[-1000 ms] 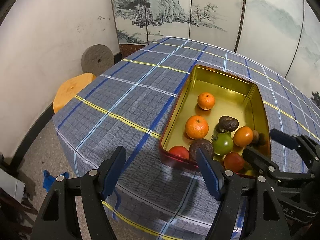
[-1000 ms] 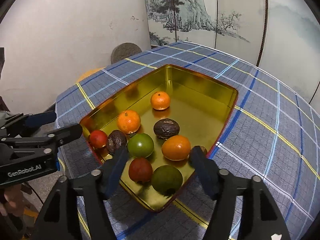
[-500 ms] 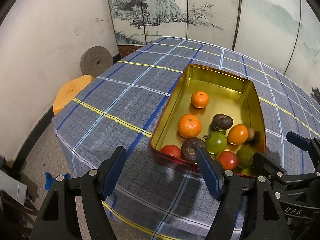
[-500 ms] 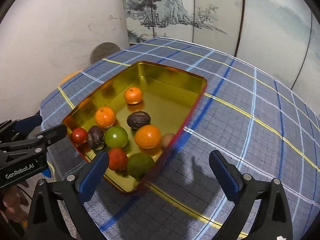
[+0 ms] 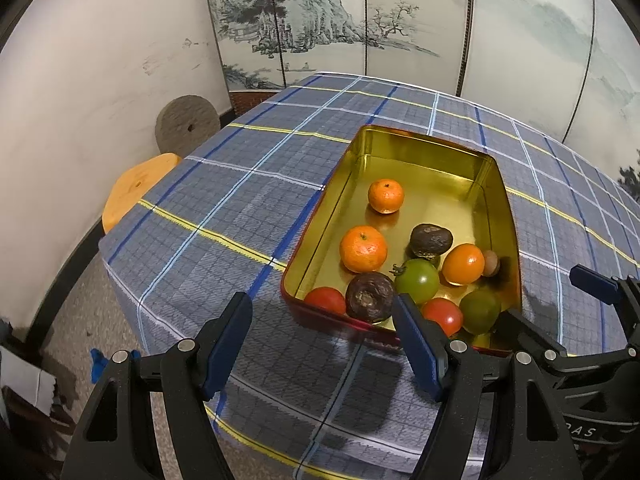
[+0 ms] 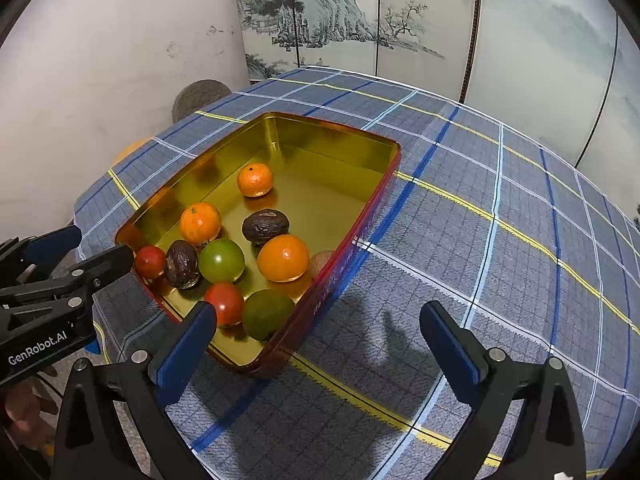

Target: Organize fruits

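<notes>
A gold tin [image 5: 424,136] with a red outside sits on the plaid tablecloth [image 5: 248,216]. It holds several fruits at its near end: two mandarins [image 5: 386,196], an orange [image 5: 463,263], a green tomato [image 5: 418,281], two red tomatoes [image 5: 442,315], two dark wrinkled fruits [image 5: 369,297] and a green fruit [image 6: 267,314]. My left gripper [image 5: 320,304] hovers open over the tin's near left corner, empty. My right gripper [image 6: 319,310] stands wide open over the tin's near right wall [image 6: 340,264] and the cloth, gripping nothing. Each gripper shows in the other's view: right gripper [image 5: 544,296], left gripper [image 6: 100,244].
An orange wooden stool [image 5: 136,188] and a grey millstone [image 5: 186,122] stand by the white wall, left of the table. A painted folding screen [image 5: 360,20] closes the back. The table's near edge drops to the floor [image 5: 80,312]. A hand [image 6: 24,412] shows at lower left.
The right gripper's jaws have spread wide, and it has swung right, off the fruits, to straddle the tin's right wall. The green fruit between its fingers stays in the tin. The left gripper has barely moved.
</notes>
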A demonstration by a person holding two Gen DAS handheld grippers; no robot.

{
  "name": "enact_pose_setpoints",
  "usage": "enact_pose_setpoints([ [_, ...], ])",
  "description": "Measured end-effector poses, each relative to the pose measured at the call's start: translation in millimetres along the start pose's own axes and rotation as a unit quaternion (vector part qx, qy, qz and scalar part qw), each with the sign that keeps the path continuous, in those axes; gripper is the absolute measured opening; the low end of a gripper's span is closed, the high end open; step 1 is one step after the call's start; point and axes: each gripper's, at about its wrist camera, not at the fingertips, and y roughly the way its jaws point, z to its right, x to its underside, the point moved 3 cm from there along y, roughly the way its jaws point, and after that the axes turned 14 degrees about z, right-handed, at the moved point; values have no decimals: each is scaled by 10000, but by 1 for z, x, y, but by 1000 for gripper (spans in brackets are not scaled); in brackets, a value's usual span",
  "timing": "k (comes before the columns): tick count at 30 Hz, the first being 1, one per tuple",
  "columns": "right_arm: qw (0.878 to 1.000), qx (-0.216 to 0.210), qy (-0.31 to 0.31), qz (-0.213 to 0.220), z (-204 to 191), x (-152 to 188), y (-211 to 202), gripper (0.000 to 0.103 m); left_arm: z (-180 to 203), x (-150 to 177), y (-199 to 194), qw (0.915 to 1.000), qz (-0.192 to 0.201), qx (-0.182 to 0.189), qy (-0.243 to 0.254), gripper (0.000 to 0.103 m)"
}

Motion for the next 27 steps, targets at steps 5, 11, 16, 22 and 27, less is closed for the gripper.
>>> enact_pose_setpoints([
  [5, 10000, 10, 16, -15, 0, 1, -1, 101, 2, 0, 0, 10000, -7, 17, 15, 73],
  [11, 10000, -7, 10, -33, -1, 4, -1, 101, 3, 1, 0, 10000, -5, 20, 27, 73],
  [16, 10000, 2, 14, -31, -1, 4, -1, 101, 4, 1, 0, 10000, 4, 22, 43, 73],
  [22, 10000, -14, 15, -42, -2, 4, -1, 101, 7, 0, 0, 10000, 18, 37, 81, 73],
  [27, 10000, -4, -16, -60, -1, 6, 0, 101, 9, -1, 0, 9999, 35, 34, 108, 73],
])
